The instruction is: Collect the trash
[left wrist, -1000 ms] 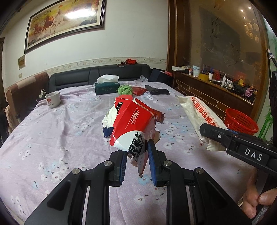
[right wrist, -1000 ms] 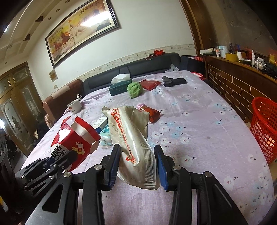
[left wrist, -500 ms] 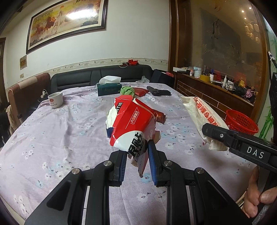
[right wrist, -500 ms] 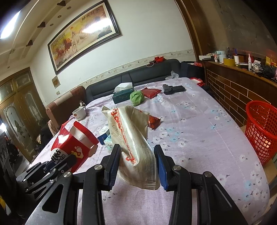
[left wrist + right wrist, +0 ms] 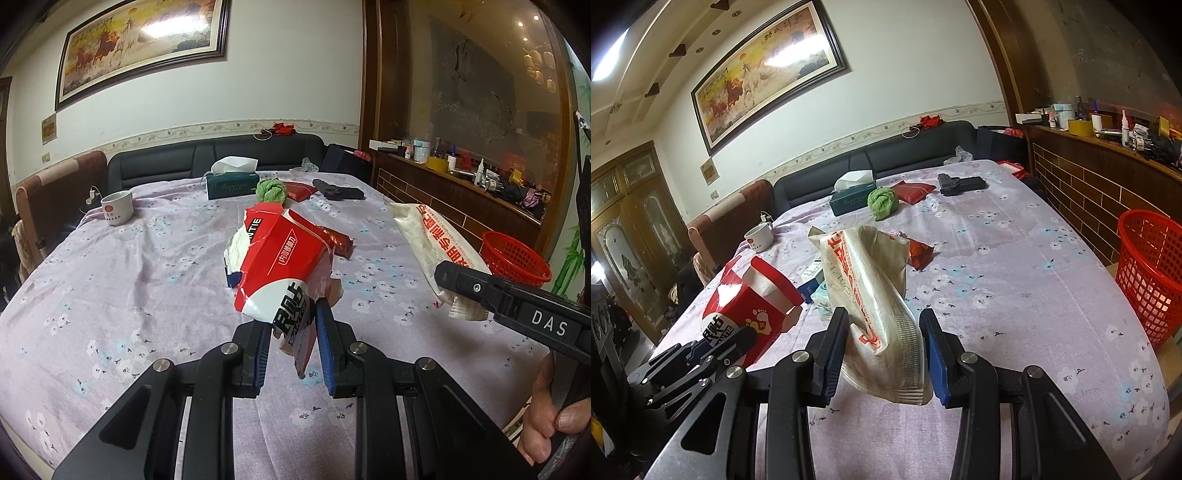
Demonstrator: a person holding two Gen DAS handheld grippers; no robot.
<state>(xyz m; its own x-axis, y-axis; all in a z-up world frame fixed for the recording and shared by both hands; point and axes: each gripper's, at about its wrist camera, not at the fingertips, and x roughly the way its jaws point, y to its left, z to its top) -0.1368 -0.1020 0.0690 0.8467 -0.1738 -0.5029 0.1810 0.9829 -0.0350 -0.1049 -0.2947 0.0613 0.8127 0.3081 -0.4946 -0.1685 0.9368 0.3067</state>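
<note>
While the left tongs (image 5: pixel 292 326) pinch a red carton (image 5: pixel 280 264), the right tongs (image 5: pixel 882 341) clamp a cream bag (image 5: pixel 873 291) (both lifted) above the tabletop's (image 5: pixel 1015 280) near edge.

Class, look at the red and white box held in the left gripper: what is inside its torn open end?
White crumpled paper or tissue shows in the open end of the red and white box clamped by the left gripper. Anything deeper inside is hidden by the box walls.
</note>
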